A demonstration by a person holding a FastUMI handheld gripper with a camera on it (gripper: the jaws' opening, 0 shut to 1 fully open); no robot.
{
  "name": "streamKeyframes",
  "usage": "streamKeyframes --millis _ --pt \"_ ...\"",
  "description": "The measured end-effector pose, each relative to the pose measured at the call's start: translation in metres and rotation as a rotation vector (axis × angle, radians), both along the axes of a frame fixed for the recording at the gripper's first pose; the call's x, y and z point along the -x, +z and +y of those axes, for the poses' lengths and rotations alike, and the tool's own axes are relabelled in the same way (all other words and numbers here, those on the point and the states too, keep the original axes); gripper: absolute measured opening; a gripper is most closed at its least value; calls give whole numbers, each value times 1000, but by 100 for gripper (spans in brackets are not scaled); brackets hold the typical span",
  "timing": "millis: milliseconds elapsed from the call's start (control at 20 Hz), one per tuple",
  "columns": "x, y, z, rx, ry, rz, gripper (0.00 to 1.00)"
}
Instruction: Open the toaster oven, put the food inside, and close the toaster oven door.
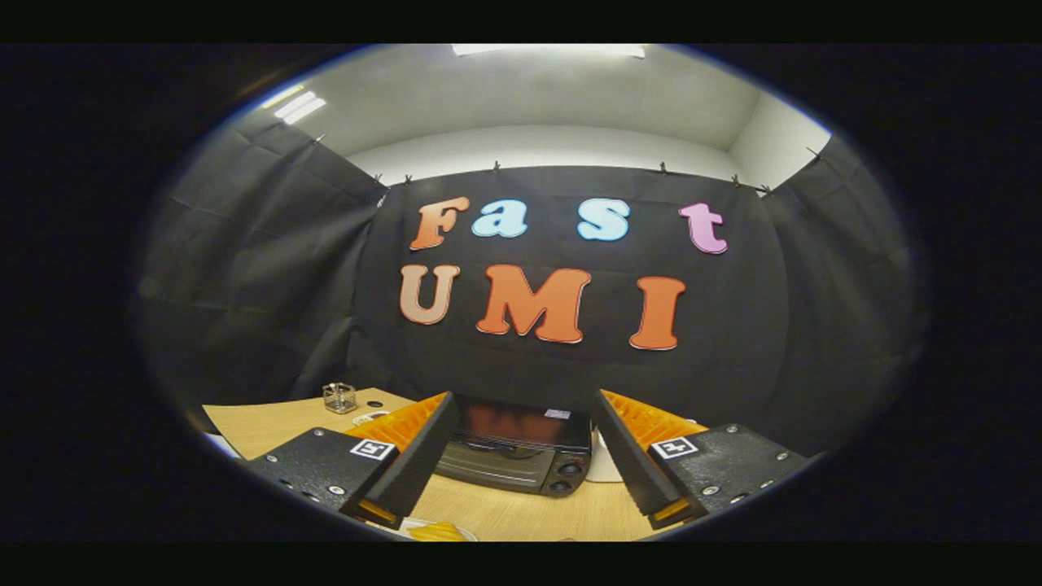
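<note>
Evidently at the opening step, the gripper (521, 468) hangs with fingers spread wide and empty, the closed toaster oven (514, 452) at twelve o'clock just beyond them on the table (269, 423), so it should descend squarely onto the door's top handle.

Black toaster oven (513, 454) sits shut on the table; yellow food (437, 533) lies nearer.

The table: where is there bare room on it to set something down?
The table is bare between the small glass container and the toaster oven, and in front of the oven, between the open gripper fingers. The near edge is crowded: a plate with food lies there.
</note>
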State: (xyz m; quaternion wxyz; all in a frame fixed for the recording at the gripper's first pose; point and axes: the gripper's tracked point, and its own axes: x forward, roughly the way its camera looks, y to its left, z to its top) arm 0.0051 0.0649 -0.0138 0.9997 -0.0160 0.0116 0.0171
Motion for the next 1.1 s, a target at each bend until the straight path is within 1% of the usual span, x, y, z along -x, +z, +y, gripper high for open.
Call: streamKeyframes --millis 200,550,650,750,900,1000,1100 --pt "-2 3 17 -5 14 3 98" --pt "-16 0 12 -41 -37 17 98" --pt "-27 -14 14 -65 -48 46 98" --pt "-41 -31 24 -98 -37 75 99" --pt "-73 -67 39 -125 -31 126 98" --pt "-94 -95 47 -125 -38 185 99" --pt "-119 -116 51 -119 -53 216 99"
